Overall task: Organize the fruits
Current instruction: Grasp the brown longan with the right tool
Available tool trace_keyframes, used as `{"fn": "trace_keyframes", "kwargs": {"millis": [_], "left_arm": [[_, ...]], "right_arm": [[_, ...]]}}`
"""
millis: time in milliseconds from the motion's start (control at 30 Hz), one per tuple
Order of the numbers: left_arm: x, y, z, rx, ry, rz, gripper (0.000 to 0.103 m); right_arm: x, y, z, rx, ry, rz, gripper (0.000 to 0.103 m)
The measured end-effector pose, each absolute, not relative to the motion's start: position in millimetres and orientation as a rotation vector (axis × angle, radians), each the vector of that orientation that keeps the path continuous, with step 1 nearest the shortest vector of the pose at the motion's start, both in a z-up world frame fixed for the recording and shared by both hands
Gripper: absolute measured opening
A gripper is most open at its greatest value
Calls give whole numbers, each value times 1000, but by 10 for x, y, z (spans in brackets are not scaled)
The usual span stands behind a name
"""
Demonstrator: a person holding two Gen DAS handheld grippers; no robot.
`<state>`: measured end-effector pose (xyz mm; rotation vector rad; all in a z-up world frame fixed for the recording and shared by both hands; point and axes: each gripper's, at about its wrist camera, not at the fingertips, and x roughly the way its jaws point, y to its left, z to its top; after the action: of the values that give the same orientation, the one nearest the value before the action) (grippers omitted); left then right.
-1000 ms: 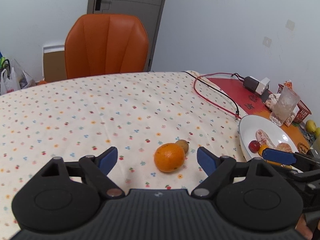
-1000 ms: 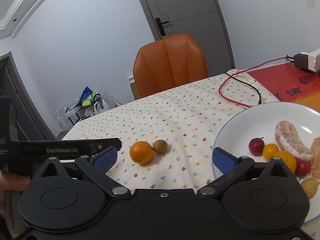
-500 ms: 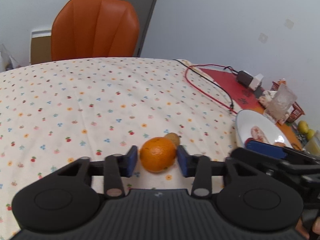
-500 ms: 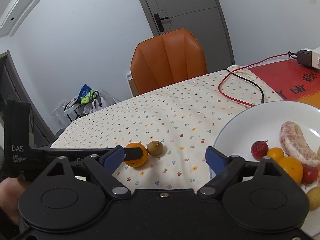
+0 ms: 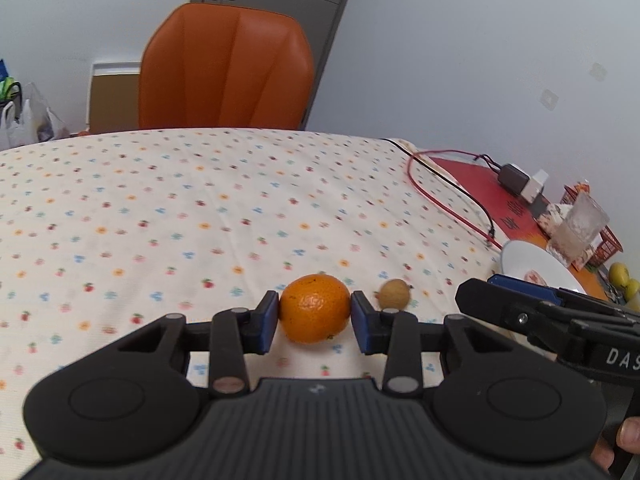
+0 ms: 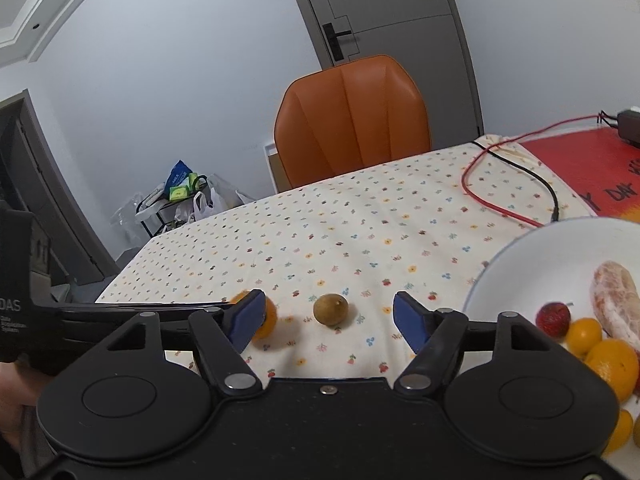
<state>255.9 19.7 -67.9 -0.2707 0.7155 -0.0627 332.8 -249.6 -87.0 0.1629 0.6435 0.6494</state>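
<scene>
My left gripper (image 5: 315, 318) is shut on an orange (image 5: 315, 307), both blue pads pressed against its sides, just above the flowered tablecloth. A small brown kiwi (image 5: 394, 294) lies on the cloth just right of it. In the right wrist view the kiwi (image 6: 330, 310) sits between the fingers of my open right gripper (image 6: 329, 320), a little ahead of the tips. The orange (image 6: 267, 320) shows partly behind the right gripper's left finger. A white plate (image 6: 516, 264) at the right holds several fruits.
An orange chair (image 5: 226, 66) stands at the table's far side. A red and black cable (image 6: 508, 184) and a charger (image 5: 520, 180) lie at the back right. A glass (image 5: 578, 228) and a red basket (image 5: 604, 240) stand beyond the plate (image 5: 528, 260).
My left gripper closed on the orange and has lifted slightly with it. My right gripper swung left, so the kiwi now lies between its open fingers.
</scene>
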Motion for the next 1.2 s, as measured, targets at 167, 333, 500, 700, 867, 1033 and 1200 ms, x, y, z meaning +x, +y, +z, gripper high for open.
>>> {"fn": "trace_keyframes", "kwargs": {"millis": [167, 333, 500, 700, 867, 1033, 1200], "left_arm": [[2502, 324, -626, -278, 701, -37, 37], [2450, 430, -598, -281, 689, -9, 37], [2416, 507, -598, -289, 685, 6, 37], [2387, 546, -596, -289, 684, 16, 37], [2370, 522, -585, -288, 682, 14, 37], [2347, 445, -536, -278, 672, 3, 37], [2348, 325, -481, -263, 665, -12, 37]], "right_arm": [[3377, -2362, -860, 148, 641, 675, 65], [3436, -2210, -940, 101, 657, 667, 62], [3513, -2101, -1040, 88, 683, 661, 52], [3571, -1995, -1123, 64, 699, 636, 48], [3618, -1961, -1236, 45, 723, 601, 25], [3537, -2041, -1177, 69, 698, 613, 24], [3464, -2158, -1061, 91, 674, 615, 24]]}}
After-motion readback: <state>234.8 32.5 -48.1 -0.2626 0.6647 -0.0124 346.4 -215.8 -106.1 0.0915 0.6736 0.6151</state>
